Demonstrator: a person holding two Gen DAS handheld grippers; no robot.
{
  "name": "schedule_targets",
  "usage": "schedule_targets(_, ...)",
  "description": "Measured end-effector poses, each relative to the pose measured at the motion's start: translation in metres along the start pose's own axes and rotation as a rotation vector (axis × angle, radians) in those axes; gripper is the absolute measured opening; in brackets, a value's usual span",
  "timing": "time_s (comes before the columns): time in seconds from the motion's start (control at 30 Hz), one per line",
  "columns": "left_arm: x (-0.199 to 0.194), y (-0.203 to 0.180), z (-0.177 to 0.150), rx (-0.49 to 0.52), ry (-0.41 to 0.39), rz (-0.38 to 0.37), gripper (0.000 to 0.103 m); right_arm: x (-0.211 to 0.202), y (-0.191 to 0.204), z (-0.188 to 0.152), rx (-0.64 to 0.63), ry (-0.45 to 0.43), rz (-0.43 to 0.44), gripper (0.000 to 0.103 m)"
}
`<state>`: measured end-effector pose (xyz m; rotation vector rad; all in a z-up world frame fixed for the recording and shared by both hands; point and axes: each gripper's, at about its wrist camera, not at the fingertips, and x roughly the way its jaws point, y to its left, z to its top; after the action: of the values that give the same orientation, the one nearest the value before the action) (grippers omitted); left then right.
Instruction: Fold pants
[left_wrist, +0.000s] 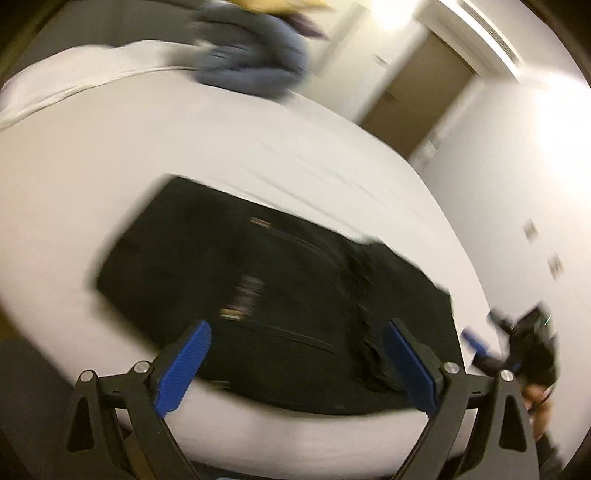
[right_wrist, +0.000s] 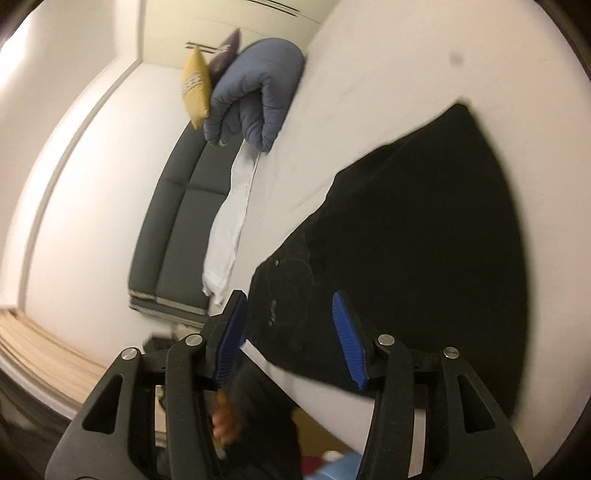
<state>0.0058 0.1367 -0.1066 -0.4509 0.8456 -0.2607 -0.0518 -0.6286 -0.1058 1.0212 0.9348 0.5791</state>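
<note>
White bed (left_wrist: 92, 184), black pants (left_wrist: 258, 280) already folded compact, left gripper (left_wrist: 295, 354) and right gripper (right_wrist: 291, 339) both open, empty; little left.

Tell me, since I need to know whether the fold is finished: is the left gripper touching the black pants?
Cannot tell. In the left wrist view the left gripper stands wide open over the pants, nothing pinched, but blur hides any gap.

Black pants (right_wrist: 406, 236) lie folded on the white bed (right_wrist: 369, 74) (blurred).
</note>
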Motion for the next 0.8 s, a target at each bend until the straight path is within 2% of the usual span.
schedule_targets(0.07, -0.006, 0.03, 0.004, -0.12, -0.025, 0.023, 0.096, 0.024, -0.022, 0.004, 0.097, 0.024, -0.01, 0.055)
schedule_targets(0.1, -0.007, 0.044, 0.004, -0.183, -0.027, 0.024, 0.096, 0.04, -0.039, 0.003, 0.166, 0.048, -0.08, 0.041)
schedule_targets(0.13, -0.007, 0.056, 0.004, -0.237, -0.025, 0.018, 0.096, 0.05, -0.05, 0.001, 0.194, 0.048, -0.127, 0.035)
schedule_targets(0.27, -0.005, 0.095, 0.005, -0.416, -0.042, -0.029, 0.096, 0.049, -0.044, -0.007, 0.192, 0.012, -0.089, 0.041)
schedule_targets(0.47, 0.024, 0.121, -0.006, -0.588, -0.014, -0.097, 0.096, 0.041, -0.041, -0.015, 0.221, -0.004, -0.037, 0.043)
schedule_targets(0.6, 0.033, 0.128, -0.001, -0.643, -0.028, -0.135, 0.096, 0.031, -0.033, -0.012, 0.212, 0.001, -0.002, 0.043)
schedule_targets(0.7, 0.044, 0.136, 0.005, -0.687, -0.026, -0.178, 0.096, 0.04, -0.015, -0.006, 0.178, 0.018, 0.049, 0.043)
schedule_targets(0.77, 0.047, 0.139, 0.009, -0.714, -0.028, -0.201, 0.093, 0.047, -0.006, -0.001, 0.166, 0.026, 0.061, 0.043)
schedule_targets(0.8, 0.048, 0.139, 0.011, -0.715, -0.023, -0.206, 0.086, 0.049, -0.003, 0.0, 0.162, 0.032, 0.063, 0.043)
